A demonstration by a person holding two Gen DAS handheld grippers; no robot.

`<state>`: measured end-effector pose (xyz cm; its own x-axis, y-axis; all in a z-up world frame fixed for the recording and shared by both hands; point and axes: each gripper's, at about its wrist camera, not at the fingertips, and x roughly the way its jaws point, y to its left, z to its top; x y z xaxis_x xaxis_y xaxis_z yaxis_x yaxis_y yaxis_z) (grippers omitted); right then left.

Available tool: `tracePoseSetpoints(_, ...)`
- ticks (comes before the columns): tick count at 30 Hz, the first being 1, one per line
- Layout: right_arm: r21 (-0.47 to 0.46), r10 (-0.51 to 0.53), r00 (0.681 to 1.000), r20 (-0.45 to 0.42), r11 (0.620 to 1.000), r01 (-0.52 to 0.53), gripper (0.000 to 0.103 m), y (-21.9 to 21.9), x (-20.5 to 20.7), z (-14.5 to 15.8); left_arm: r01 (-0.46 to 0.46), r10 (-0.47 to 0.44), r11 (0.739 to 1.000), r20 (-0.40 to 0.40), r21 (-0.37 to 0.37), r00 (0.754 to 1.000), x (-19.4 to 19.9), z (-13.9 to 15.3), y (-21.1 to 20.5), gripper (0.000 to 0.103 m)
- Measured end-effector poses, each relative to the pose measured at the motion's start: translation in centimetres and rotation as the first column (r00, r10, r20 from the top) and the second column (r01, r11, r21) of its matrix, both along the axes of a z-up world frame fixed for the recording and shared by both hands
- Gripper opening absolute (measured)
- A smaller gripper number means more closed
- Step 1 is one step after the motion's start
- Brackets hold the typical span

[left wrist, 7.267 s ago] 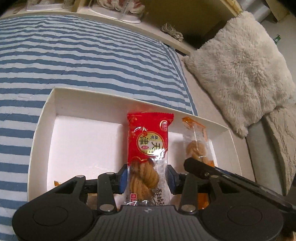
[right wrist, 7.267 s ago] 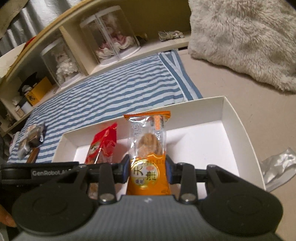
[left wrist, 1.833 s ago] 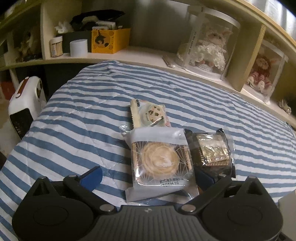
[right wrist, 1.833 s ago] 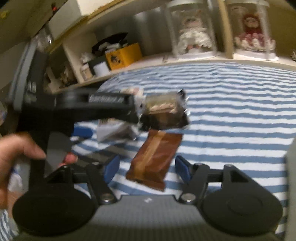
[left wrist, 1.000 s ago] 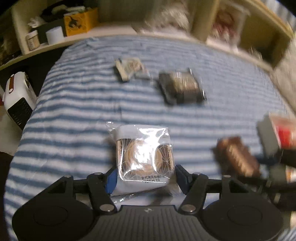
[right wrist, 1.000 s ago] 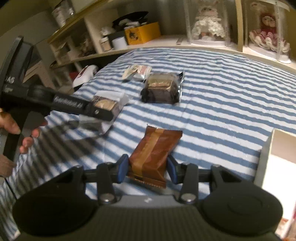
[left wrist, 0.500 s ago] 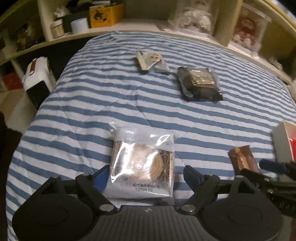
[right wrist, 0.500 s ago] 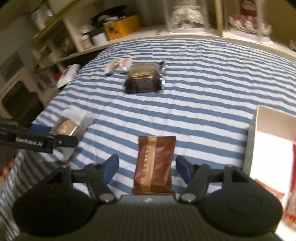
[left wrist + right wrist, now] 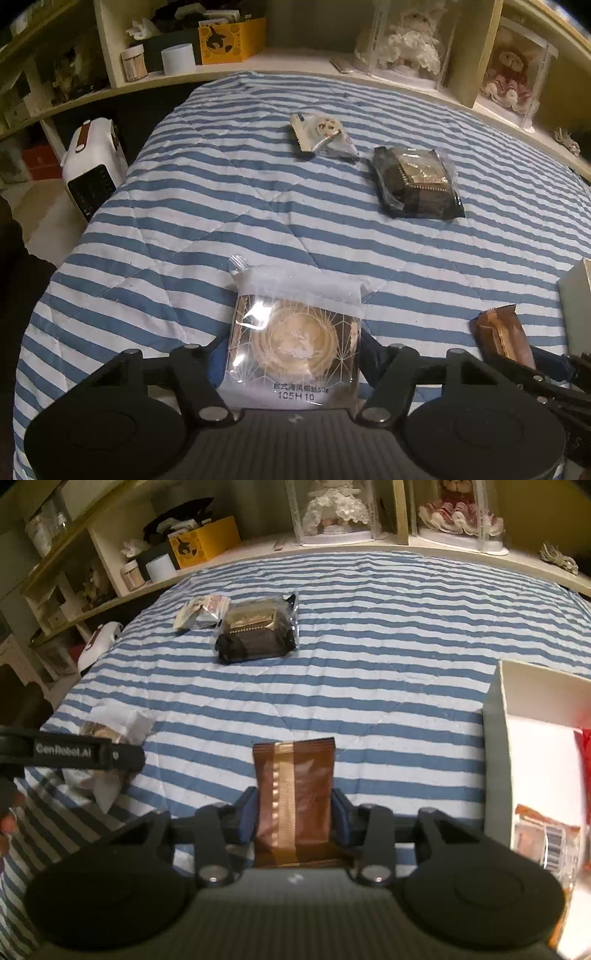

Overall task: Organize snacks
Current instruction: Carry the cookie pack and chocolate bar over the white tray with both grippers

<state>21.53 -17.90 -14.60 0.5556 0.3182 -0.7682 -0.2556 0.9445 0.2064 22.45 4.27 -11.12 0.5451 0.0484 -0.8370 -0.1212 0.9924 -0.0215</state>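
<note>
On striped bed quilt (image 9: 229, 206), we see left claw (image 9: 293, 354) clamped on clear-wrapped round pastry pack (image 9: 295, 339), pads touching both sides. Right claw (image 9: 294, 812) clamped on brown snack bar (image 9: 295, 794), bar pointing toward 12 o'clock. From left wrist view, dark cake pack (image 9: 417, 182) lies at 1 o'clock, cookie sachet (image 9: 321, 136) just beside it toward 12. White box (image 9: 496, 738) sits at 3 o'clock of right claw; we note orange packet (image 9: 543, 842) inside. Shelf (image 9: 332, 542) behind bed.
</note>
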Motion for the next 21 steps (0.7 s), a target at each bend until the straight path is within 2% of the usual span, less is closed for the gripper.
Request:
tracePoseSetpoints(7, 0.027, 0.024, 0.999, 0.049, 0.999, -0.025, 0.047, -0.1, -0.5, 1.5, 0.006, -0.002, 0.998, 0.072, -0.056, 0.997, -1.2, 2.2, -0.3, 0.067)
tracePoseSetpoints(14, 0.072, 0.019, 0.993, 0.112, 0.997, -0.027, 0.047, -1.8, -1.2, 4.8, 0.020, 0.003, 0.990, 0.162, -0.140, 0.987, -2.5, 5.4, -1.5, 0.067)
tracePoseSetpoints(18, 0.073, 0.002, 0.992, 0.124, 0.997, -0.011, 0.047, -3.6, -1.6, 6.6, 0.053, -0.013, 0.980, 0.205, -0.190, 0.979, -3.4, 7.2, -2.9, 0.067)
tracePoseSetpoints(21, 0.062, -0.002, 0.992, 0.128, 0.998, -0.006, 0.047, -5.3, -2.2, 7.7, 0.094, -0.046, 0.976, 0.235, -0.199, 0.971, -4.2, 8.4, -4.4, 0.067)
